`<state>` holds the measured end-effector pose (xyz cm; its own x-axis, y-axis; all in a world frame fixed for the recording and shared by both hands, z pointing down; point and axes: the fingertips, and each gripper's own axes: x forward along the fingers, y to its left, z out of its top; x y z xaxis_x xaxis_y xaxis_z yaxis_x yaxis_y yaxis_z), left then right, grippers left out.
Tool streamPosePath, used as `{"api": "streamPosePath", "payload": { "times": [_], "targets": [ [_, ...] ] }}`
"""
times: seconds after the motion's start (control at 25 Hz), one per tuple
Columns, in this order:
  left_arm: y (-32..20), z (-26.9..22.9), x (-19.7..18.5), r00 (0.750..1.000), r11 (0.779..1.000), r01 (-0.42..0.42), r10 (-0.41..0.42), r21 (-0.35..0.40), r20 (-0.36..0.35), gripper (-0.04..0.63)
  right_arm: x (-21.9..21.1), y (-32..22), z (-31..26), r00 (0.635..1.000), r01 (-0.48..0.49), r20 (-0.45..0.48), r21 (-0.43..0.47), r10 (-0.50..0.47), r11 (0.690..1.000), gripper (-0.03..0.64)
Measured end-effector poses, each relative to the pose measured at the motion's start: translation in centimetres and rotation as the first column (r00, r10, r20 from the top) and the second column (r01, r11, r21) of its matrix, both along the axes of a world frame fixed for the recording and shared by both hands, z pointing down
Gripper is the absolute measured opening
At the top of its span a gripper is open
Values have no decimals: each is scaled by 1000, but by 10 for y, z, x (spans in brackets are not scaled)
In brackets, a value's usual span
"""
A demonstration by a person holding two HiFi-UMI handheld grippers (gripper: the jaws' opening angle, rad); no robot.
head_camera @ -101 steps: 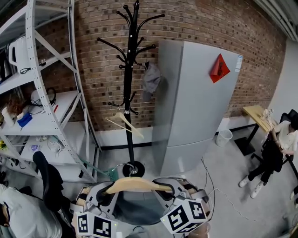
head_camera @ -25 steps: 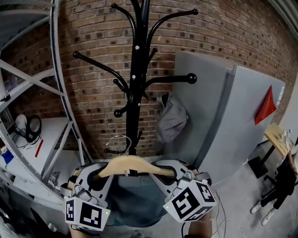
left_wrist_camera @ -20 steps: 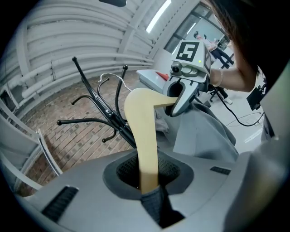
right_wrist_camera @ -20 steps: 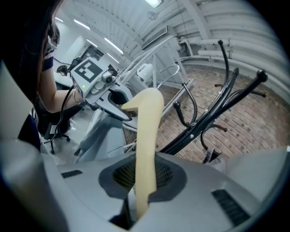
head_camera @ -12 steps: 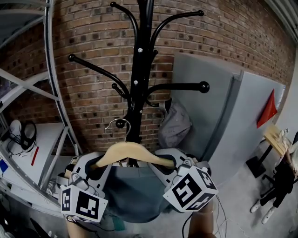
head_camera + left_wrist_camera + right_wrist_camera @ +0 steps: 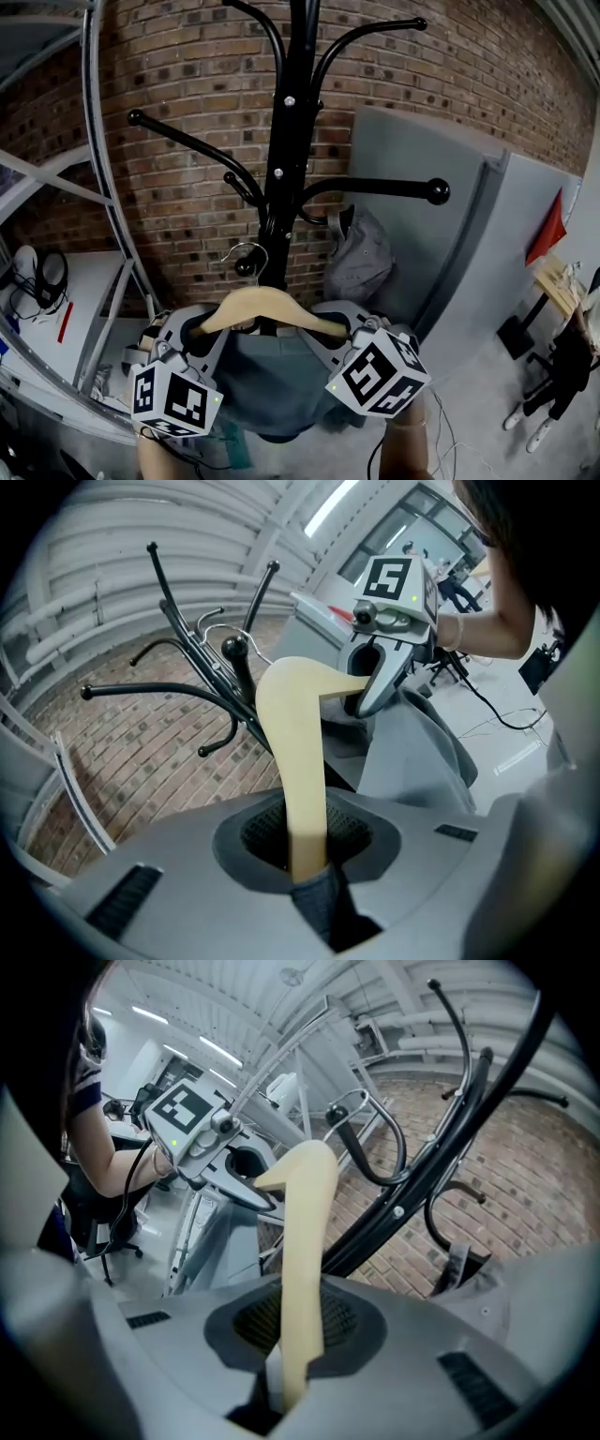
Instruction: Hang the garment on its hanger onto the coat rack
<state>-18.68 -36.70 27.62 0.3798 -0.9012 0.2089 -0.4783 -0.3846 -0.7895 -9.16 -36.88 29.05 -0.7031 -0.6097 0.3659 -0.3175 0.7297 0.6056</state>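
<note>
A pale wooden hanger [image 6: 267, 307] with a grey-blue garment [image 6: 272, 386] draped below it is held level between my two grippers. My left gripper [image 6: 199, 330] is shut on the hanger's left end, with a fold of garment in the jaws [image 6: 309, 850]. My right gripper [image 6: 343, 328] is shut on the right end [image 6: 295, 1335]. The hanger's wire hook [image 6: 246, 251] stands up right beside the knob of a low arm of the black coat rack [image 6: 289, 141]. Whether the hook touches that knob I cannot tell.
A grey cap [image 6: 361, 251] hangs on the rack's right side, under a long arm with a ball end [image 6: 437, 191]. Metal shelving [image 6: 101, 178] stands at the left and a tall grey cabinet [image 6: 469, 253] at the right. A brick wall is behind.
Both grippers have carried the hanger and garment closer to the coat rack. The wire hook, earlier short of the low arm, now sits beside its knob.
</note>
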Motion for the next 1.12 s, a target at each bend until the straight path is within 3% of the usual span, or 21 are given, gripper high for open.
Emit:
{"api": "streamPosePath", "payload": {
  "times": [0.6, 1.12],
  "targets": [
    [-51, 28, -1, 1000, 997, -28, 29, -75, 10, 66, -2, -44, 26, 999, -52, -11, -59, 52, 997, 52],
    [-62, 49, 4, 999, 993, -48, 47, -108, -8, 66, 4, -53, 47, 997, -71, -16, -97, 70, 993, 52]
  ]
}}
